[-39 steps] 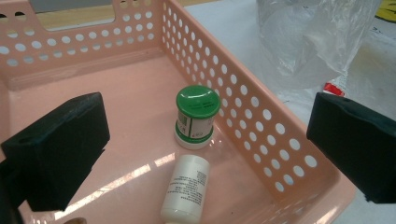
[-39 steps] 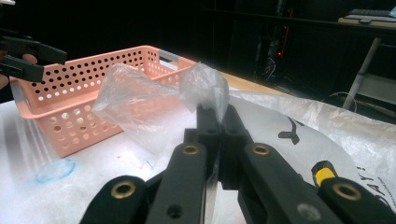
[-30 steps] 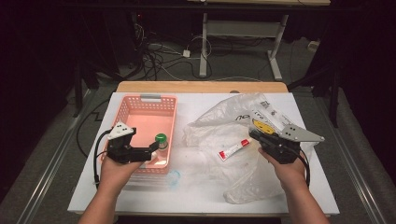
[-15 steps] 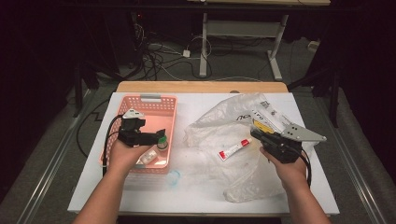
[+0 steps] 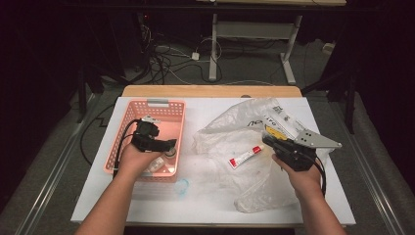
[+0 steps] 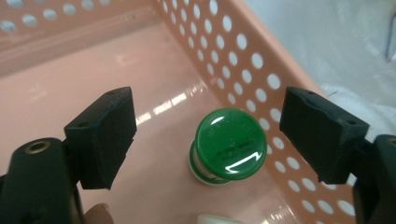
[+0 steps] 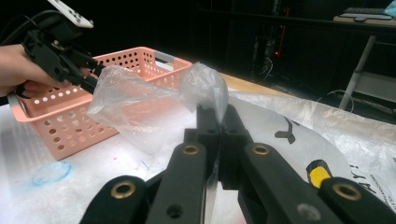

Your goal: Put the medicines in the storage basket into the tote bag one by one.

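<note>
Jar [image 6: 227, 145] in basket [image 5: 128, 119], bag [image 5: 230, 132] right

One pink perforated basket [image 5: 126, 128] sits on one white table [image 5: 205, 200]. Inside the basket is one green-capped jar [image 6: 227, 144], with one white item [image 5: 155, 165] just beside it. One clear plastic bag [image 5: 235, 132] lies on the table, one red-and-white tube [image 5: 246, 156] on it. Two handheld grippers: left gripper [image 6: 210, 135], right gripper [image 7: 217, 116]

A small white bottle with a green cap [image 6: 229, 143] is standing upright on the floor of the pink perforated basket [image 5: 128, 121], close against the basket's right wall near its front corner. A crumpled clear plastic bag [image 5: 234, 142] is lying spread over the right half of the desk [image 5: 205, 205], one fold lifted.
</note>
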`<state>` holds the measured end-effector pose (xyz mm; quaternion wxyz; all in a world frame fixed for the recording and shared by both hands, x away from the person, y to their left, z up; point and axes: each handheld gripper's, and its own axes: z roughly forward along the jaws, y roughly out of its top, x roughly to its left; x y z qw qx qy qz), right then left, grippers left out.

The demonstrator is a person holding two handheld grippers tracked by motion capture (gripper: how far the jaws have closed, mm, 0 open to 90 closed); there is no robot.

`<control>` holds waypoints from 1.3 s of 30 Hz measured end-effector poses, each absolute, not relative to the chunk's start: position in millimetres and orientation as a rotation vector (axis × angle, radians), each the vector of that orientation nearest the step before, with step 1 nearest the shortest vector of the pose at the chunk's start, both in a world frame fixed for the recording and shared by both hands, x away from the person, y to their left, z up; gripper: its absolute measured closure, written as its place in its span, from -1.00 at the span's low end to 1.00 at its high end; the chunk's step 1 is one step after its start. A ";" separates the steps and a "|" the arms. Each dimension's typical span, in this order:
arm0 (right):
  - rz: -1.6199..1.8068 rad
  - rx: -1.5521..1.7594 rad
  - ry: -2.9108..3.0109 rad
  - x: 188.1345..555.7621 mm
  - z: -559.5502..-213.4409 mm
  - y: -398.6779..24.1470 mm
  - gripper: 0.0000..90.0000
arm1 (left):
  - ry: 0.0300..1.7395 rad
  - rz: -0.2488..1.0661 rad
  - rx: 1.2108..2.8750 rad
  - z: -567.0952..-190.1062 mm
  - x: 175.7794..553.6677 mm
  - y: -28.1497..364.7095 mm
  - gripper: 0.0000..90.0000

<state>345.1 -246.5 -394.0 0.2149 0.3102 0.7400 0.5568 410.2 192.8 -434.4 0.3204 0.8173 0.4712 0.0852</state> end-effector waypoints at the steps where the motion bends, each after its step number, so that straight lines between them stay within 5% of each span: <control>1: 1.544 0.860 2.052 345.2 -394.0 -246.5 1.00 | 1.242 0.219 2.155 -435.1 410.8 192.2 -0.60; 26: 1.536 0.848 2.060 344.7 -393.8 -245.2 1.00 | 1.260 0.137 2.341 -449.0 419.5 180.4 0.08; 39: 1.534 0.847 2.058 344.6 -393.6 -244.9 1.00 | 1.252 0.167 2.345 -448.6 417.9 179.2 0.10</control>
